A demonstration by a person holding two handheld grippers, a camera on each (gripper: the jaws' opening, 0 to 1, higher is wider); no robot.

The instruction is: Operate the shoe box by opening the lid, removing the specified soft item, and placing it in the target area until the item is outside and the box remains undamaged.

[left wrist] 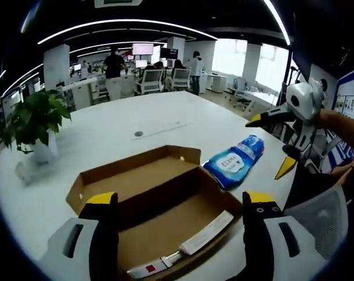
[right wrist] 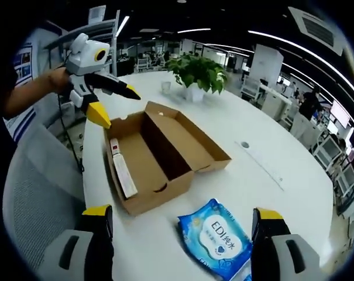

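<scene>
The brown cardboard shoe box (left wrist: 182, 219) lies open on the white table, its lid (left wrist: 138, 175) folded back flat. A white strip with a red label (left wrist: 191, 243) rests inside it. The blue soft pack of wipes (left wrist: 235, 159) lies on the table outside the box. My left gripper (left wrist: 180, 198) hangs open over the box. My right gripper (left wrist: 273, 143) is open beyond the pack. In the right gripper view, the right gripper (right wrist: 182, 213) is open above the blue pack (right wrist: 215, 237), the box (right wrist: 138, 155) is ahead, and the left gripper (right wrist: 115, 105) hovers open at its far end.
A potted plant (right wrist: 197, 70) and a small glass (right wrist: 166, 86) stand on the table (right wrist: 264, 175) beyond the box. A grey mesh chair (right wrist: 36, 193) sits at the table's edge. A person's forearm (right wrist: 30, 91) holds the left gripper. Office desks and people fill the background.
</scene>
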